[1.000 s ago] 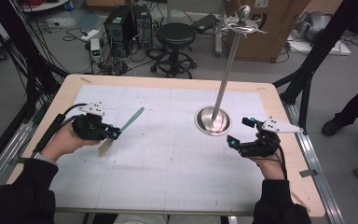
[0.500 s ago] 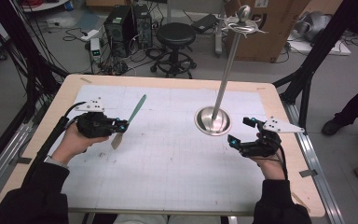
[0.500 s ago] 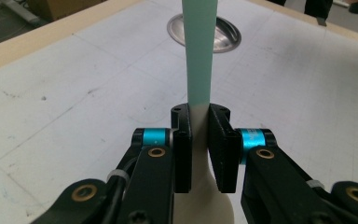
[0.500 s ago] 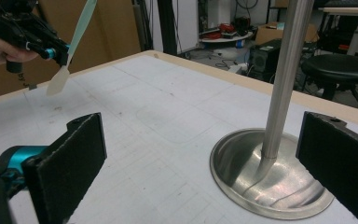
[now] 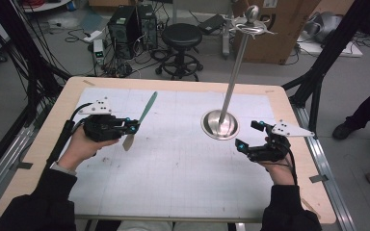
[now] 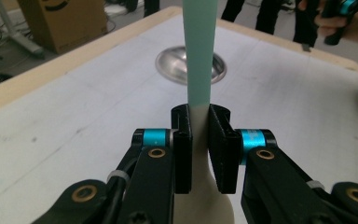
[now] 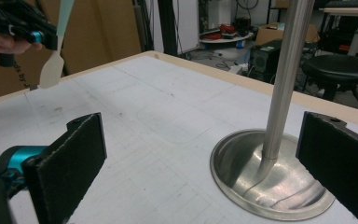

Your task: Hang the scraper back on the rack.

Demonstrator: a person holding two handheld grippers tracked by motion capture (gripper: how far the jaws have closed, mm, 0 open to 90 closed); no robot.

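Note:
My left gripper point(image 5: 134, 127) is shut on a slim utensil point(image 5: 144, 111) with a pale teal handle and a cream, rounded end point(image 5: 128, 142); it hangs just above the white mat, handle pointing away from me. In the left gripper view the jaws pinch the utensil point(image 6: 199, 60) where teal meets cream, left gripper point(image 6: 200, 135). A steel stand has a round base point(image 5: 220, 126), a tall pole and hooks on top point(image 5: 251, 19). My right gripper point(image 5: 246, 134) stands open just right of the base. In the right gripper view, the right gripper point(image 7: 203, 140) frames the pole point(image 7: 284, 70).
A white gridded mat point(image 5: 173, 168) covers the wooden table point(image 5: 38, 159). Behind the far edge stand a black stool point(image 5: 182, 36), computer towers point(image 5: 130, 24) and a cardboard box point(image 5: 279, 29). A person's legs point(image 5: 366, 110) are off the right side.
My left gripper has risen and moved right toward the table's middle with the utensil, whose handle now points more steeply away. The right gripper has stayed put.

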